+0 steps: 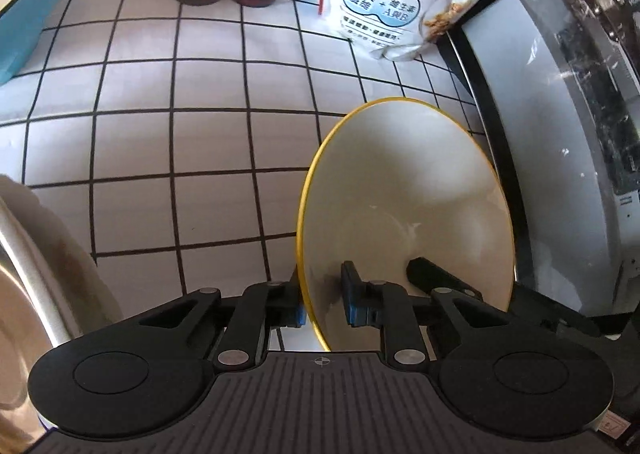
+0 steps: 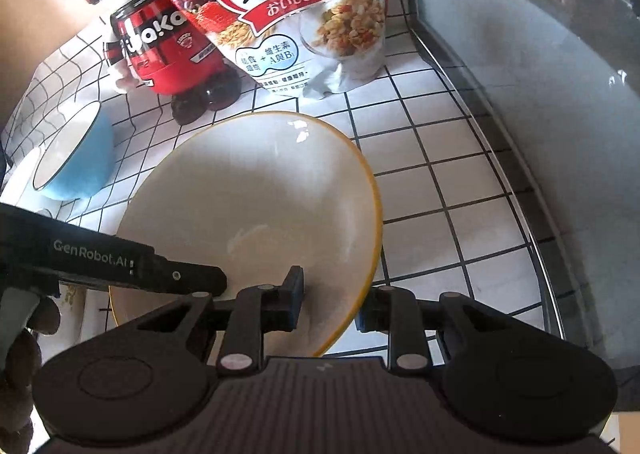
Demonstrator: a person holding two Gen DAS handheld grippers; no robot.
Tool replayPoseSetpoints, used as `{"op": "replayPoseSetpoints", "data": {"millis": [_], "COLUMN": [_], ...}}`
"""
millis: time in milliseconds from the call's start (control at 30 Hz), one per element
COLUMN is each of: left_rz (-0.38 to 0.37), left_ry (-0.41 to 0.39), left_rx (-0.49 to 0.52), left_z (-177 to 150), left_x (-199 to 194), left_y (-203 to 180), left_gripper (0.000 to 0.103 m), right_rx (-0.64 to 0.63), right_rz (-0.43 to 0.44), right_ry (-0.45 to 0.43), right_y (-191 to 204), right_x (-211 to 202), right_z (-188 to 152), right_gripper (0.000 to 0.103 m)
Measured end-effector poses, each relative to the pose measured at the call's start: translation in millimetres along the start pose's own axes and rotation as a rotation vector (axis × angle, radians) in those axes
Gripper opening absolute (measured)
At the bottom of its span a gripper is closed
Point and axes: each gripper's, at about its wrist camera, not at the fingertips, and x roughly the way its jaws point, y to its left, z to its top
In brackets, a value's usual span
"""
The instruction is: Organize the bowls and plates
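A white bowl with a yellow rim is held over the tiled counter, tilted on edge in the left wrist view and seen more from above in the right wrist view. My left gripper straddles the bowl's left rim, one finger outside and one inside, with a visible gap. My right gripper straddles the bowl's right rim the same way, also with a gap. The left gripper's black finger reaches in from the left in the right wrist view. A blue bowl lies tilted at the left.
A Calbee cereal bag and a red can stand at the back of the checked counter. A glass-fronted appliance borders the right side. Part of a pale plate or dish shows at the left edge.
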Motion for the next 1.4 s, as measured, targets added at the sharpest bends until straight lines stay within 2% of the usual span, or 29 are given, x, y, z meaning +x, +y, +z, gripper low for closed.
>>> {"op": "replayPoseSetpoints", "data": {"millis": [167,333,467,700,833,967,1033,1133,1233,1400], "left_rz": [-0.003,0.027,0.012,0.007,-0.028,-0.064,-0.054,-0.025,0.009,0.033], "left_ry": [-0.014,-0.025,-0.012,-0.028,-0.066,-0.165,-0.23,-0.337,-0.461,-0.691], "left_rx": [-0.003,0.032,0.047,0.062,0.08,0.126,0.161,0.199,0.217,0.227], "left_z": [-1.6,-8.4,-12.5,-21.7,-28.9,-24.2,-18.1,-4.8,8.7,29.3], "left_x": [-0.7,-7.7,-15.6,-50.5,-78.1,-120.9,-147.5,-192.3,-240.5,-319.5], "left_y": [1.5,-6.8,-10.9,-14.5,-12.7,-3.4,4.4,21.8,43.6,67.3], "left_gripper": [0.022,0.022,0.027,0.028,0.029,0.029,0.029,0.029,0.029,0.029], "right_rx": [-0.017,-0.037,-0.047,-0.059,-0.081,-0.102,-0.127,-0.149,-0.145,-0.184], "right_rz": [0.008,-0.013,-0.039,-0.098,-0.137,-0.118,-0.09,-0.038,0.062,0.202], "right_ry": [-0.006,-0.028,-0.061,-0.14,-0.209,-0.277,-0.314,-0.404,-0.463,-0.497], "right_y": [0.8,2.0,1.3,8.7,20.9,44.4,63.8,99.8,141.6,212.5], "right_x": [-0.1,-2.5,-7.6,-32.8,-54.1,-79.5,-93.0,-113.1,-131.6,-153.3], "right_z": [-1.0,-0.2,0.2,3.8,9.3,22.2,33.3,53.2,80.2,127.4], "right_gripper": [0.025,0.025,0.025,0.027,0.028,0.031,0.034,0.035,0.035,0.037]}}
